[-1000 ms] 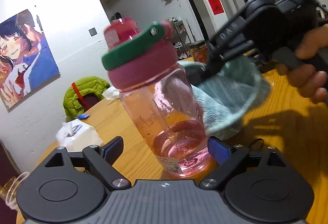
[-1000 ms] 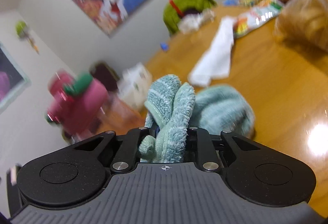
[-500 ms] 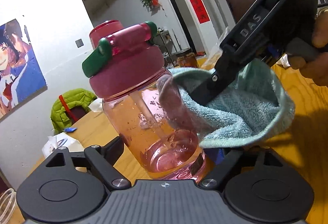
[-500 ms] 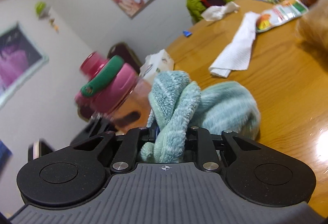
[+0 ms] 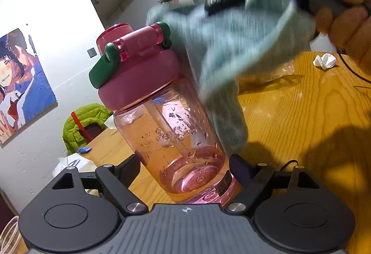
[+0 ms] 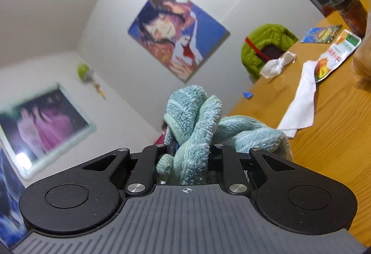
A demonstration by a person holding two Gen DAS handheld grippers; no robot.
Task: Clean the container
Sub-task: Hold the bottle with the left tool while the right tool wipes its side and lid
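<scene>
Left gripper (image 5: 185, 170) clamped on base of clear pink plastic bottle (image 5: 176, 138) with maroon screw lid and green flip handle; jaws just been closing, bottle between them, pads (image 5: 238, 169) against lower wall. Bottle tilted, leaning left, a little water pooled at bottom, over wooden table (image 5: 301, 119).

Right gripper (image 6: 189, 151) clenched on bunched teal terry cloth (image 6: 192, 119), wad sticking up out of jaws. In left wrist view, cloth (image 5: 231, 45) blurred, draped against lid and upper right side of bottle, hiding that side. Hand (image 5: 347, 21) on right gripper's handle, upper right.

Around: crumpled white tissue (image 5: 324, 60) toward far right table edge; clear plastic bag (image 5: 276, 73) behind cloth; white paper towel (image 6: 299, 107), snack packet (image 6: 334, 56), dark jar (image 6: 352, 12) along far table side. Green padded jacket on chair (image 6: 266, 45) at table end. Anime poster (image 6: 176, 33) on white wall.
</scene>
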